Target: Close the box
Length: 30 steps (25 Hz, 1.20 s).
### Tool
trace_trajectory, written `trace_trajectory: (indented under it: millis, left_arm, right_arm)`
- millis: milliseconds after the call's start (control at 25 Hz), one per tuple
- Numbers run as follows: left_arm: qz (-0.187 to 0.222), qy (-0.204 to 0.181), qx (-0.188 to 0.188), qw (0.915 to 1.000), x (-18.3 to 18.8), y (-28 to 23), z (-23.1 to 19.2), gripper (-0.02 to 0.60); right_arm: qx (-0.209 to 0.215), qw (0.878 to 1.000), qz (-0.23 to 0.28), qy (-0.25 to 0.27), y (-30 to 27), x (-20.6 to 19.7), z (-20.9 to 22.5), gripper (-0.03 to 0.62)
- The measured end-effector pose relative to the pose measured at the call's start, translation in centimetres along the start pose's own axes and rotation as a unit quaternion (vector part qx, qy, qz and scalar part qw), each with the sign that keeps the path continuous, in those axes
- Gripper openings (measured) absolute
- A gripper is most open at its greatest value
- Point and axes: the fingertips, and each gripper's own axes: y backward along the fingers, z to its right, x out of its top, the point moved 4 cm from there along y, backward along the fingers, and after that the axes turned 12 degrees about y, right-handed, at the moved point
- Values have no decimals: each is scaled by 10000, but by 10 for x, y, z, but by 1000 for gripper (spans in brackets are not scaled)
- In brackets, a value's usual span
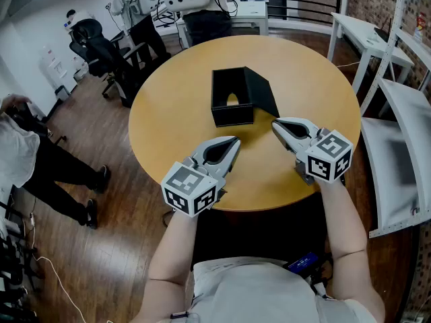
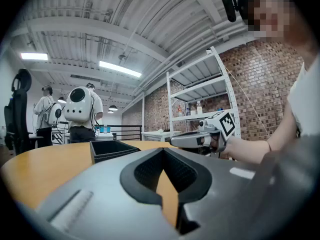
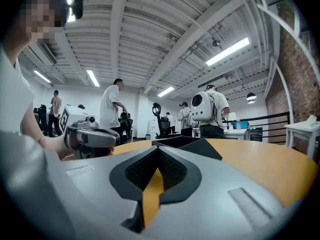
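Round wooden table (image 1: 168, 113) carried the black box (image 1: 232, 115) near its middle, open, with its lid (image 1: 264, 93) leaning out to your right. It looked like light, stiff card, likely to slide, so you would push the lid's free edge over rather than pinch it. Your left gripper (image 1: 234, 142) and right gripper (image 1: 277, 124) sat near it, jaws closed on nothing.

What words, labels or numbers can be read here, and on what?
None can be read.
The black box is plain.
The cubes on the left gripper and right gripper bear black-and-white square patterns, not letters.
Labels on the shelf bottles are too small to read.
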Motion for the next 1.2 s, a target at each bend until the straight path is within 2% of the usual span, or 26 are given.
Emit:
trace_trajectory:
  millis: [200,320,440,520,640,760,840,880,1000,1080,1120,1200]
  left_arm:
    - [-36,-87,14,10000,1,-2,0,0]
    - [-106,-276,66,9995,3,-4,1,0]
    - [-295,-815,210,9960,12,-11,0,0]
    - [-543,-1434,361,9875,17,-20,-3,0]
    - [-1082,-2493,494,9611,19,-39,-3,0]
    - [-1559,-3354,566,9274,18,-58,-1,2]
    - [-1830,-3799,536,9052,16,-71,-1,3]
    - [-1944,-3947,496,8966,14,-76,-1,6]
    - [-2134,-4148,404,8836,7,-86,0,11]
    - [-2244,-4357,437,8706,4,-92,1,20]
    - [-2327,-4504,466,8607,2,-95,1,39]
    - [-2543,-4849,526,8352,2,-104,-2,85]
  right_arm:
    - [13,10000,6,0,-1,0,0,2]
    - [7,10000,28,-7,0,2,0,2]
    - [-14,10000,60,-18,1,3,2,2]
    - [-38,10000,83,-26,2,5,4,2]
    - [-84,9999,110,-35,4,7,6,2]
    - [-143,9998,127,-21,9,11,10,2]
    - [-192,9997,162,-24,12,13,14,2]
    - [-216,9996,182,-37,13,13,16,2]
    - [-265,9994,189,-90,16,11,17,2]
    - [-271,9994,172,-101,19,8,18,2]
    - [-279,9994,175,-102,21,7,19,3]
    - [-310,9992,211,-115,25,8,22,2]
